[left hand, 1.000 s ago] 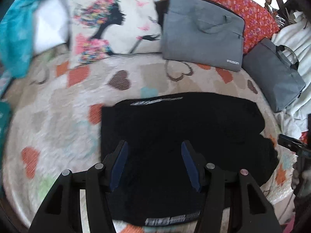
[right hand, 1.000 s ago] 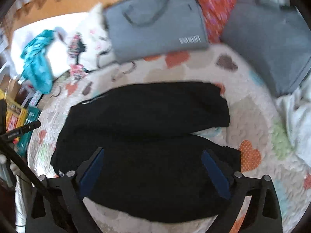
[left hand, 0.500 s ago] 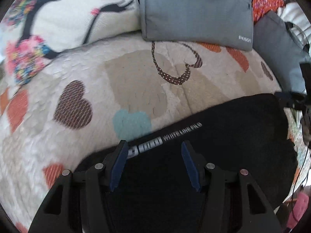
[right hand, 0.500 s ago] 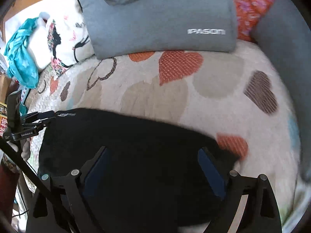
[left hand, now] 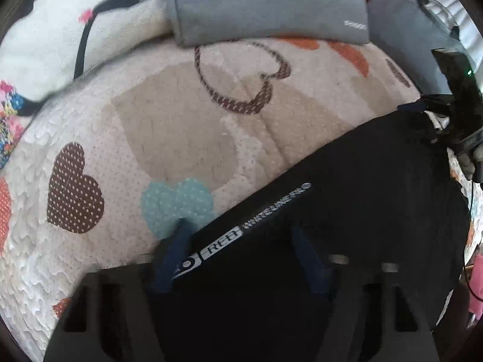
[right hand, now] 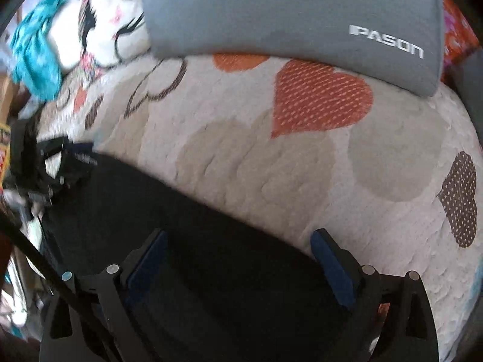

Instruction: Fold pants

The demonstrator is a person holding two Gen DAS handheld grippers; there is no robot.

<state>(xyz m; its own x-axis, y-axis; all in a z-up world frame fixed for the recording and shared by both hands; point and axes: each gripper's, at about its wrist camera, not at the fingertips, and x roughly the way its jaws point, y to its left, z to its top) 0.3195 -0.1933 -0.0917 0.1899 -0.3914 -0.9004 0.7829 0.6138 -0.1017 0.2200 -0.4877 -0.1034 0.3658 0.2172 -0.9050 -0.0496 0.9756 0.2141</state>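
Both grippers sit low with jaws spread and nothing pinched: the left gripper (left hand: 238, 238) straddles the printed band at the far edge of the pants (left hand: 347, 211), the right gripper (right hand: 238, 242) straddles the plain edge. I'd close on every layer together and lift evenly. Beyond lies open quilt (right hand: 286, 163), but the bag (right hand: 271, 9) crowds the far side.

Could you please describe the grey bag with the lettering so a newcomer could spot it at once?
Start from the quilt with its heart pattern, where the black pants lie. At the quilt's far edge lies a flat grey bag. Its white PASON lettering near one corner sets it apart from the plain grey bag beside it.
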